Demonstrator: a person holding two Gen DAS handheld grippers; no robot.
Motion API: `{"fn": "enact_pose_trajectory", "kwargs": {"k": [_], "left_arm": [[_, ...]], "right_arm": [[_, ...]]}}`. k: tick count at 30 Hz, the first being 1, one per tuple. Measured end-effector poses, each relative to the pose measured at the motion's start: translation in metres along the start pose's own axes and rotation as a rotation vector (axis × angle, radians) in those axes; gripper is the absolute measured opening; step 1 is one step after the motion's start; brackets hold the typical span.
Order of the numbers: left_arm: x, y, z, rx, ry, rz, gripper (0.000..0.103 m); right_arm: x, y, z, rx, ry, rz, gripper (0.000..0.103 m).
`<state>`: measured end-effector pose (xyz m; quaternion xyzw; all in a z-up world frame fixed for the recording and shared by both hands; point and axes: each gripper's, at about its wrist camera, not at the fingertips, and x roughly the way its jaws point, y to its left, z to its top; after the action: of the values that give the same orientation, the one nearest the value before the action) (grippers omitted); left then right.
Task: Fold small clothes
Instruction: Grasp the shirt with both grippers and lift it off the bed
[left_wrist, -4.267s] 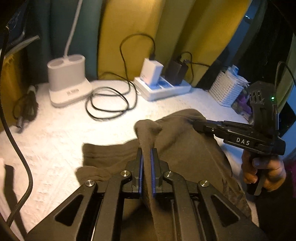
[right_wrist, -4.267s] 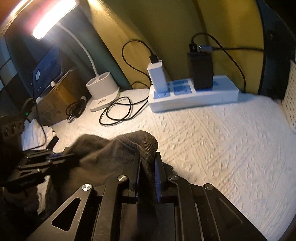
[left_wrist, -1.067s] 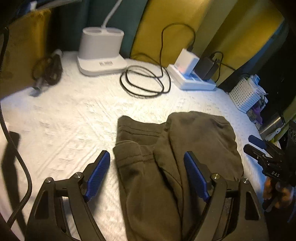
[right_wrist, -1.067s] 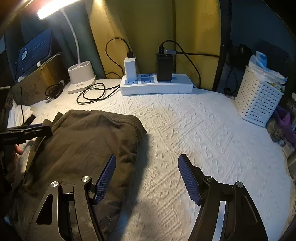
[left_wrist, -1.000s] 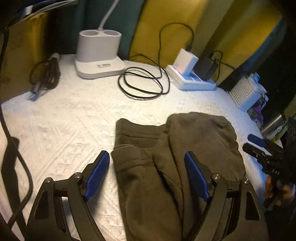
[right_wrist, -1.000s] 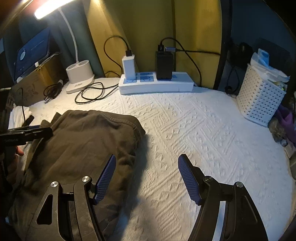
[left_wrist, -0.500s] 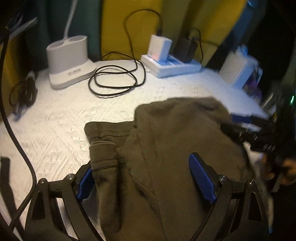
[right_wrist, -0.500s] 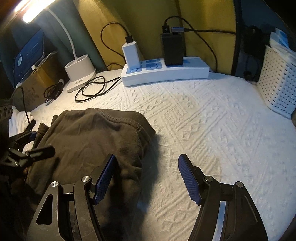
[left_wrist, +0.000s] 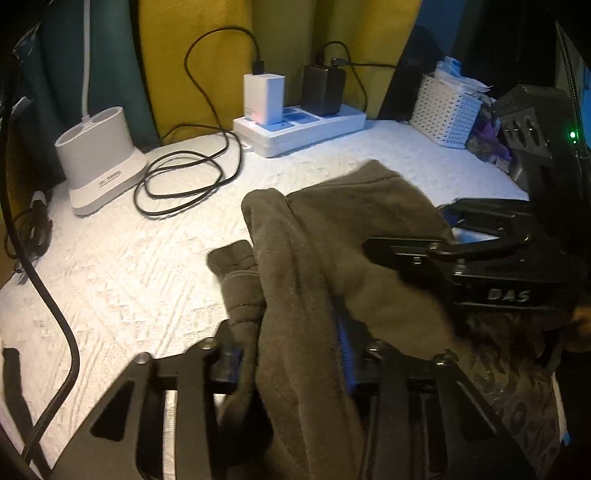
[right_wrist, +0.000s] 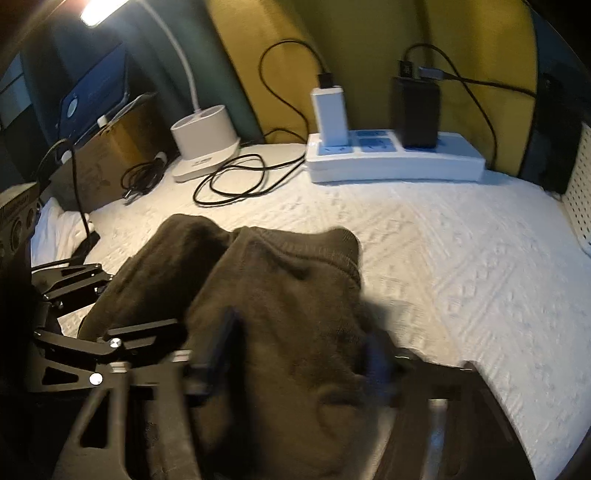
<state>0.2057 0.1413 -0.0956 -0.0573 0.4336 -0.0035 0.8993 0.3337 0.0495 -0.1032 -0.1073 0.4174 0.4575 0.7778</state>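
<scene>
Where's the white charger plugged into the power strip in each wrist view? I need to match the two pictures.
Left wrist: white charger stands upper middle, on the power strip's left end, beside the black adapter.
Right wrist: white charger upper middle, right of centre, again on the strip's left end.
Shared landmark: the lamp base, left of the strip.

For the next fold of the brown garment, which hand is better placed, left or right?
Neither clearly. The left gripper and right gripper are both closing with the brown garment bunched between their jaws, so probably both lift together.
</scene>
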Motion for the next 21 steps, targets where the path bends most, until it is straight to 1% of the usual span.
{"fn": "enact_pose_trajectory", "kwargs": {"k": [1, 3, 4, 7, 10, 16, 21], "left_arm": [[0.000, -0.001, -0.001, -0.002, -0.003, 0.002, 0.032], [-0.001, -0.002, -0.001, -0.005, -0.007, 0.000, 0.030], [-0.001, -0.002, -0.001, -0.009, -0.008, -0.004, 0.029], [-0.007, -0.002, -0.002, -0.021, -0.023, -0.016, 0.027], [-0.017, -0.008, -0.003, -0.005, -0.054, -0.020, 0.026], [-0.050, -0.017, -0.001, 0.000, -0.139, -0.017, 0.025], [-0.076, -0.027, -0.002, 0.013, -0.190, -0.023, 0.025]], "right_arm": [[0.001, 0.003, -0.001, -0.007, 0.004, 0.010, 0.030], [0.000, 0.007, -0.002, -0.017, 0.006, 0.013, 0.023], [0.000, 0.008, -0.003, -0.017, 0.006, 0.014, 0.022], [-0.007, 0.009, -0.005, -0.006, -0.005, 0.019, 0.019], [-0.020, 0.016, -0.006, -0.019, -0.027, 0.016, 0.019], [-0.056, 0.029, -0.010, -0.042, -0.096, 0.013, 0.019], [-0.088, 0.041, -0.015, -0.054, -0.152, 0.001, 0.019]]}}
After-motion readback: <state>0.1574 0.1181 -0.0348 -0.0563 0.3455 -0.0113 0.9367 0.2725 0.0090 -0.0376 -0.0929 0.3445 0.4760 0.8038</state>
